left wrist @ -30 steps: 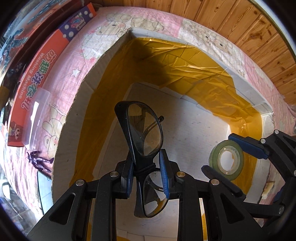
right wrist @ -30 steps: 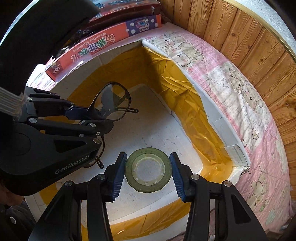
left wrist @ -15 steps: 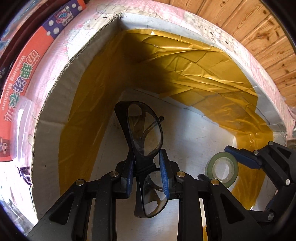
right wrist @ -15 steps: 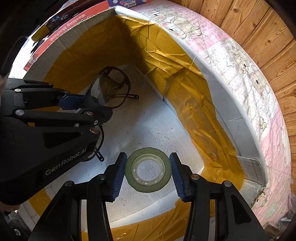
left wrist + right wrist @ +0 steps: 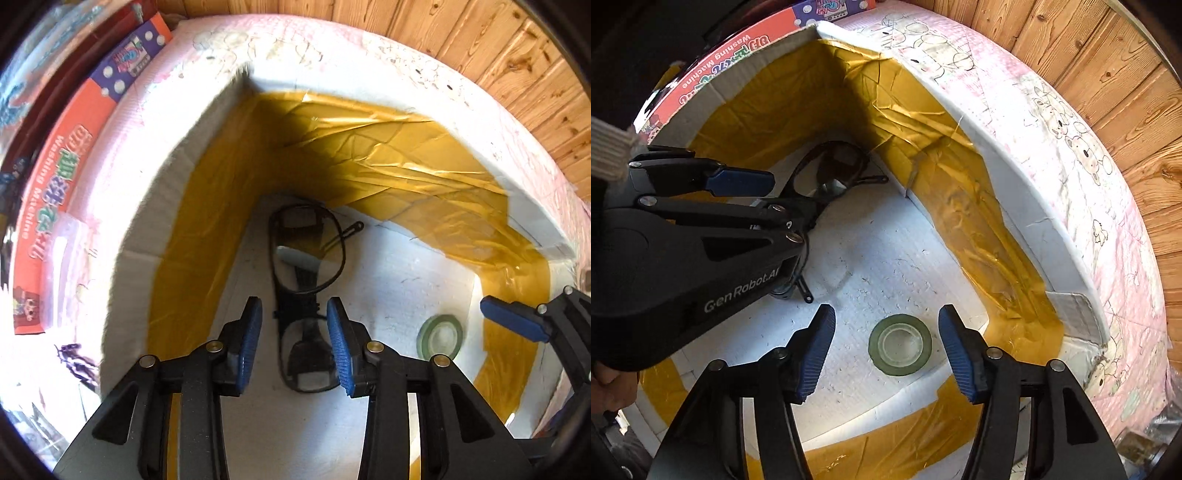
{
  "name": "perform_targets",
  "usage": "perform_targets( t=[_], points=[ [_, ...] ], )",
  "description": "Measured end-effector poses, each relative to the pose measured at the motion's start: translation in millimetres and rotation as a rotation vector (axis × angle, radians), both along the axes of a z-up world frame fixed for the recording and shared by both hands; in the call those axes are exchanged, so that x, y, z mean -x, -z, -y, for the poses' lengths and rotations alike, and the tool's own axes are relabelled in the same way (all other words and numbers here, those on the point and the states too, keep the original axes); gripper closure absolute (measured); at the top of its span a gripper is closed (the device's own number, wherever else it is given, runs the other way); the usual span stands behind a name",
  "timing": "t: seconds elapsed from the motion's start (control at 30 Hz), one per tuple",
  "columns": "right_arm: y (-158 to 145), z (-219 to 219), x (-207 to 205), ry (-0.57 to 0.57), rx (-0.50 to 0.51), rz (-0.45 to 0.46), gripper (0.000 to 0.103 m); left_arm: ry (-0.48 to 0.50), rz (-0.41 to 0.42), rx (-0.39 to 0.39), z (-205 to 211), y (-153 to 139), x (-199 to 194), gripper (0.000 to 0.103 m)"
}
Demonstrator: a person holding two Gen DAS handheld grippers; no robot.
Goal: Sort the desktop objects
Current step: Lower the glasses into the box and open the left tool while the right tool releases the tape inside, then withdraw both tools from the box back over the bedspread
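Observation:
Black glasses (image 5: 308, 273) lie on the white floor of a cardboard box (image 5: 229, 122) lined with yellow tape. Straight above them my left gripper (image 5: 294, 343) has its jaws opening, and the blue pads stand clear of the frame. A green tape roll (image 5: 900, 344) lies flat on the box floor. Over it my right gripper (image 5: 886, 350) is opening too, with its pads well apart from the roll. In the right wrist view the left gripper (image 5: 738, 184) hides part of the glasses (image 5: 834, 166). The roll (image 5: 439, 338) also shows at the right of the left wrist view.
The box stands on a pink cloth with bear prints (image 5: 1082, 155). A red toy package (image 5: 66, 192) lies along the box's left side. Wooden panelling (image 5: 1126, 74) runs behind. A small purple figure (image 5: 75, 360) lies outside the box at the left.
Both grippers have let go. The glasses dropped from the left gripper to the box floor, and the tape roll from the right gripper. Both pairs of jaws have widened.

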State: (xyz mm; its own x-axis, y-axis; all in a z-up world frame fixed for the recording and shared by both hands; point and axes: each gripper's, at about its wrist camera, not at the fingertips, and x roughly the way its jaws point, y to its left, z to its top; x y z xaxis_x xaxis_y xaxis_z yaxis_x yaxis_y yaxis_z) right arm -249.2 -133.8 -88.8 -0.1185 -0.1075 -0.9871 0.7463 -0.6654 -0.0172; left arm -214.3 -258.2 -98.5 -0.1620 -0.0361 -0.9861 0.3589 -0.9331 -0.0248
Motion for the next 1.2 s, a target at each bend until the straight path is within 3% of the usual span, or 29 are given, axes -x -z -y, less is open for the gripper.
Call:
perform_targets(
  t=[0.3,0.4,0.5,0.53,1.0,1.2],
  points=[
    [-67.7,-49.7,-20.2,0.09,0.195,-0.081,0.04,0.005,-0.091,0.016,-21.3,-59.1,-40.5,0.063],
    [-93.6,-44.4,-23.9,0.106,0.262,-0.125,0.039,0.001,-0.129,0.011,-34.5,-76.6,-49.9,0.062],
    [-105.5,-53.1,-33.0,0.118,0.31,-0.168,0.039,0.006,-0.167,0.016,-37.1,-89.5,-67.3,0.062],
    [-97.0,-55.1,-32.5,0.116,0.328,-0.185,0.039,0.003,-0.178,0.013,-40.2,-95.1,-73.6,0.062],
    [-152.0,-134.0,-129.2,0.158,0.53,-0.439,0.039,0.075,-0.305,0.045,-91.9,-146.5,-125.2,0.062],
    [-154.0,-174.3,-155.4,0.211,0.601,-0.473,0.039,0.15,-0.344,0.066,-122.6,-157.6,-138.0,0.062]
  ],
)
